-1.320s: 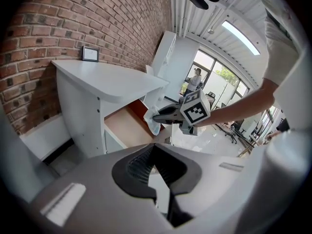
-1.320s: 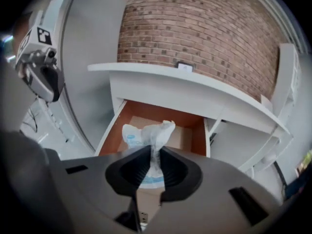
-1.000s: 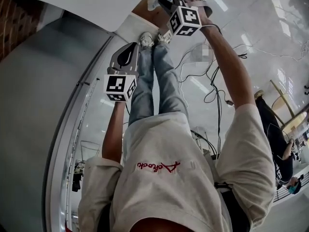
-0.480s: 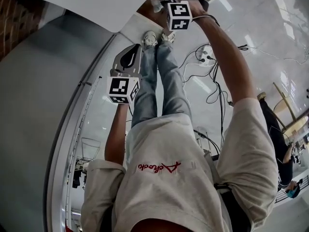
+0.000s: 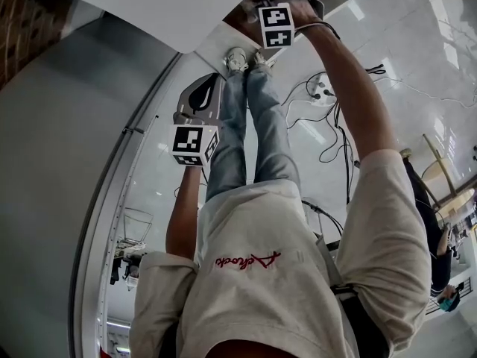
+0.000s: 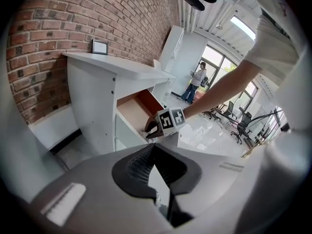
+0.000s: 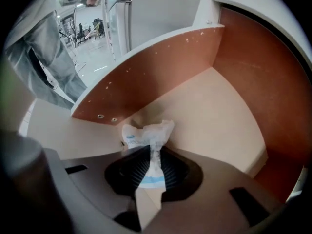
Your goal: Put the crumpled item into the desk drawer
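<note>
The crumpled item [image 7: 148, 133] is white film with blue print. My right gripper [image 7: 155, 152] is shut on it, and its crumpled top sticks out past the jaw tips. That gripper points down into the open desk drawer [image 7: 229, 111], over its pale floor and beside its brown side wall. In the left gripper view the right gripper [image 6: 148, 129] reaches into the drawer [image 6: 134, 108] of the white desk [image 6: 97, 82]. In the head view my left gripper [image 5: 215, 80] hangs away from the desk, beside the person's legs. Its jaws [image 6: 154, 147] are shut with nothing between them.
A small frame [image 6: 100, 47] stands on the desk top against the brick wall [image 6: 73, 23]. Cables [image 5: 328, 103] lie on the glossy floor next to the person's shoes [image 5: 242, 58]. Another person [image 6: 197, 79] stands by the far windows, and office chairs [image 6: 239, 126] are on the right.
The right gripper has gone down deeper into the drawer with the crumpled item still in its jaws. The left gripper has stayed about where it was.
</note>
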A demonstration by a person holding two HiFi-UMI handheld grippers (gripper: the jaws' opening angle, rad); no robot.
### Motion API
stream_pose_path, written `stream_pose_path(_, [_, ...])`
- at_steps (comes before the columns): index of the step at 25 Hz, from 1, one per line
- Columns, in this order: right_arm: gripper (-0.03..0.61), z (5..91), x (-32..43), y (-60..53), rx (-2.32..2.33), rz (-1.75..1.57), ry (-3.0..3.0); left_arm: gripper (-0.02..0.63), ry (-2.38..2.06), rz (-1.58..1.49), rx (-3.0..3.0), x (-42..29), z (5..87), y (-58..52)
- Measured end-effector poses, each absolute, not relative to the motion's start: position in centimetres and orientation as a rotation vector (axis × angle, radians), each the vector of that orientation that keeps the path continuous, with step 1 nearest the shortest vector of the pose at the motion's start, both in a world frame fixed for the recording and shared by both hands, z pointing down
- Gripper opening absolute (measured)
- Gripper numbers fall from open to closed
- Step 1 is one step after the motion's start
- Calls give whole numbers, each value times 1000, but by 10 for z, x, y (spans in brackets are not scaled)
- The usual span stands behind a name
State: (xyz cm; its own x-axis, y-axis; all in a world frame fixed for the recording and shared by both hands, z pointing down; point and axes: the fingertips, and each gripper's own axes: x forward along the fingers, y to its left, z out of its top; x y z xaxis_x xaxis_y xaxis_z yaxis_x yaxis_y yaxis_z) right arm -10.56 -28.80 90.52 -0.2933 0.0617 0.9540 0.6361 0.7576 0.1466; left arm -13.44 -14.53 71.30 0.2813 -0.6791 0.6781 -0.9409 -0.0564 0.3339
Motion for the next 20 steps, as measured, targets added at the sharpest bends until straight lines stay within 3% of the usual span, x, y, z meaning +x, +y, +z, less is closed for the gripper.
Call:
stream_pose_path(12, [62,914,-104,-283,-579,-622,-1783,9,-1475,434,1792,-127,713,-140])
stream_pose_path(15, [126,906,-109,-285,-568,-637,-1797,9,-1474,434,1802,-129,710,-141])
stream_pose_path(20, [135,881,-109,-293,-520,-682,-1819,9,-1475,429,1826,-124,699,-142])
